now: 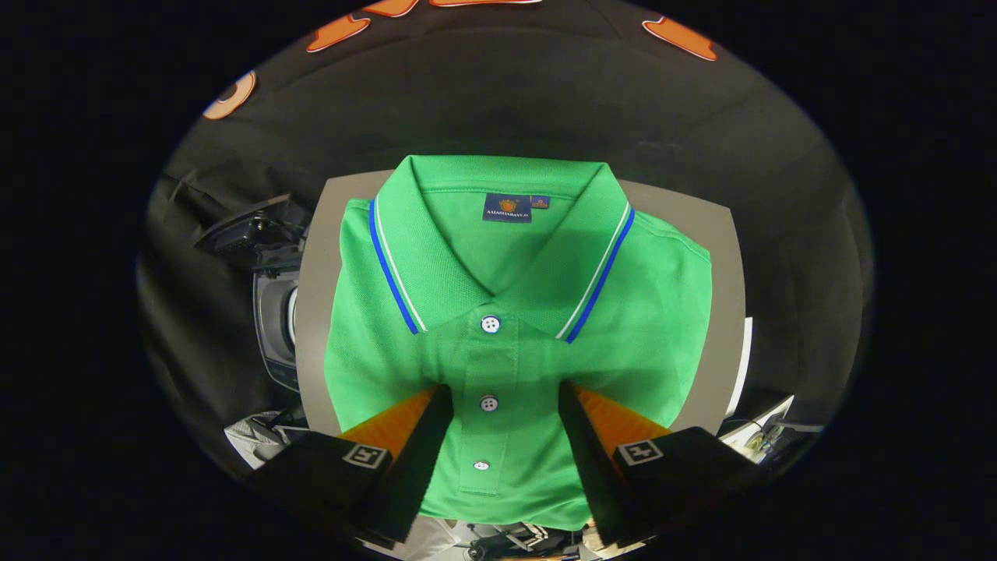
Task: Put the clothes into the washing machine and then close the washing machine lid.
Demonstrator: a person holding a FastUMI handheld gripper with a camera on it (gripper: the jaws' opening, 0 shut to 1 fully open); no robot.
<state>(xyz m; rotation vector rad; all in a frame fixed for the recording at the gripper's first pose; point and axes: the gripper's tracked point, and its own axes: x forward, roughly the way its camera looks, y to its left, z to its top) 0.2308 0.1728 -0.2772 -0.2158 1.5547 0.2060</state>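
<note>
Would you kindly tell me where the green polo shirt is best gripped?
Probably at the button placket of the green polo shirt, coming straight down from above. The shirt lies folded flat on the grey board, and the open tool already straddles that strip, so pinching up the layers there seems simplest.

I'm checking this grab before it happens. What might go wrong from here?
The fingers stand open over the folded green shirt's button strip; closing there may pinch only the top layer, so the shirt unfolds and drags. The shirt nearly covers the grey board, so a low approach could hit it.
</note>
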